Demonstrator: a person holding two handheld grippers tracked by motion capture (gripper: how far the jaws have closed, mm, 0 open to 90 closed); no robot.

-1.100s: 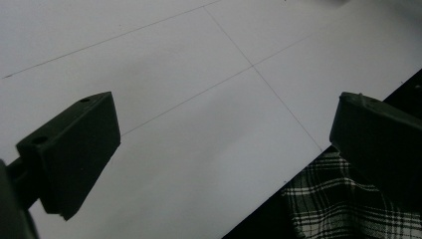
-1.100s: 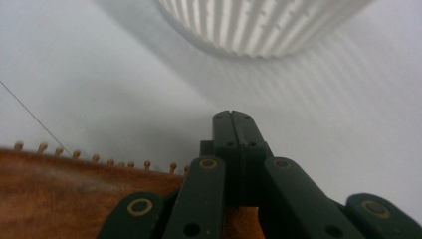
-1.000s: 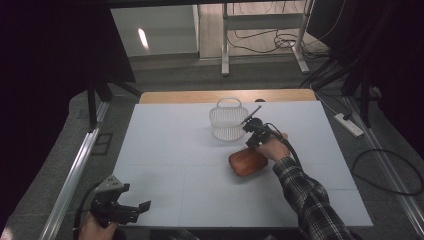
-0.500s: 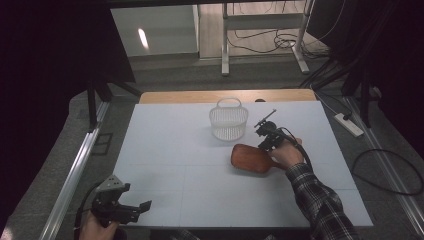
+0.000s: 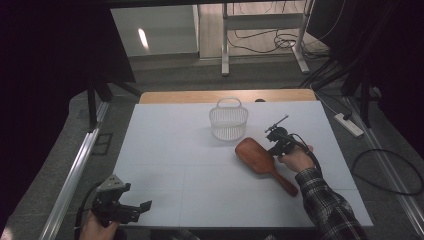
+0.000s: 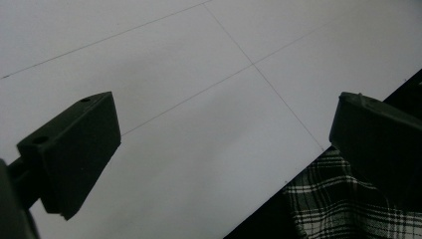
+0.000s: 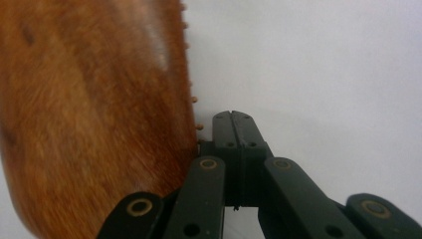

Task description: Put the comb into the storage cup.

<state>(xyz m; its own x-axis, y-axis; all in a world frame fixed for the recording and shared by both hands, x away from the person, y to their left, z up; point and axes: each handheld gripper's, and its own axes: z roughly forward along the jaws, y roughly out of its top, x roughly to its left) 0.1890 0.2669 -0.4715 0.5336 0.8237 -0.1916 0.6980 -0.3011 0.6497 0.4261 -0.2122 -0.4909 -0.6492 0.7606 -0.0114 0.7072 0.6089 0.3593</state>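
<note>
Hairbrush [image 5: 263,163], wooden, lies back-up on white table [image 5: 175,150]; right gripper [image 7: 233,130] jaws together, apparently touching its edge; basket [image 5: 228,120] just beyond; left gripper [image 6: 224,144] jaws apart, empty, at near table edge.

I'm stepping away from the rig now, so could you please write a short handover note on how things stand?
Right tongs: shut, empty, their side against the edge of the wooden hairbrush.
Left tongs: open, empty, at the near left edge of the white table.
Hairbrush: flat on the table, bristles down, beside the white basket, not in it.
Done: nothing is in the basket.
Left: probably grip the brush and put it into the basket.
</note>
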